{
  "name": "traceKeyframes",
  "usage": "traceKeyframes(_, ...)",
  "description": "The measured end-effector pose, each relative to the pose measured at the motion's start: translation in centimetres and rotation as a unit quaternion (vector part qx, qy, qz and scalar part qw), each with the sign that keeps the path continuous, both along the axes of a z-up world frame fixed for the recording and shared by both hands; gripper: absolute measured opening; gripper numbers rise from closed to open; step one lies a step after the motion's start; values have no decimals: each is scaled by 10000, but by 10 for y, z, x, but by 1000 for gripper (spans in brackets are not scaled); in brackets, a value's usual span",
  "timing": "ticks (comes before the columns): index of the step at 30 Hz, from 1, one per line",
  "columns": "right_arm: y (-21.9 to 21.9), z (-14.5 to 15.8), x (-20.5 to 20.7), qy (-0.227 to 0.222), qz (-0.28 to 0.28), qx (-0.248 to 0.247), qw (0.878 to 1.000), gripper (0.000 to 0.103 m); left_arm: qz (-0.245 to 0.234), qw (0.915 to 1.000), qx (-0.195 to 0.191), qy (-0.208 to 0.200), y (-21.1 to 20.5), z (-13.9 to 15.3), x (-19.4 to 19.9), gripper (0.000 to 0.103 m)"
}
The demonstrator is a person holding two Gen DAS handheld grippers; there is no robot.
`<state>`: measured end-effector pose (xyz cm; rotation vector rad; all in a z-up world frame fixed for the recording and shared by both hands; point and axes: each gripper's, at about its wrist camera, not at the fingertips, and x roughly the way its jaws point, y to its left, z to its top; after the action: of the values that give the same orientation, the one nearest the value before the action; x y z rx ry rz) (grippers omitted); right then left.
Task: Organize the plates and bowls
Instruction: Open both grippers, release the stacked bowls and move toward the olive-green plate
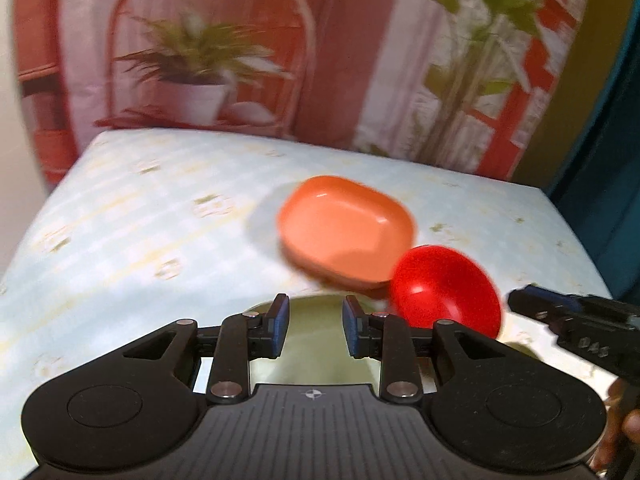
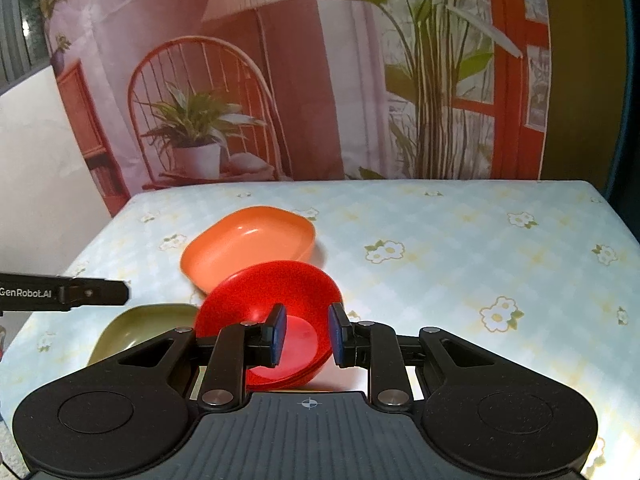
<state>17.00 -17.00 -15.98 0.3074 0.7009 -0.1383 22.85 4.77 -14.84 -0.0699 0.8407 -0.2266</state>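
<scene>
An orange squarish bowl (image 1: 346,232) (image 2: 248,248) sits mid-table. A red round bowl (image 1: 444,288) (image 2: 268,300) leans tilted against its near side. An olive-green dish (image 1: 316,344) (image 2: 148,328) lies nearest, left of the red bowl. My left gripper (image 1: 316,320) hovers over the olive dish, jaws apart, nothing pressed between the pads. From the right wrist view it (image 2: 124,292) shows side-on above that dish. My right gripper (image 2: 308,332) stands open in front of the red bowl, its pads not touching it. In the left wrist view its tip (image 1: 520,300) is just right of the red rim.
The table (image 2: 440,240) carries a pale blue floral cloth (image 1: 140,220). A printed backdrop (image 2: 320,80) of a chair and plants hangs right behind its far edge. A white wall (image 2: 32,160) is at the left. A hand (image 1: 628,420) holds the right gripper.
</scene>
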Motion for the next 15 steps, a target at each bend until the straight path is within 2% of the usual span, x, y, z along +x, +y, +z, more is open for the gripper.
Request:
traceKeyframes(6,11,1,-7,-93,96,-39,9999,22,270,9996,41,61,26,-4,-13,31)
traceKeyframes(15,50,-2,-1,-30,573,-30,9983,22,302,9991,120,265,38,-21,-24,31)
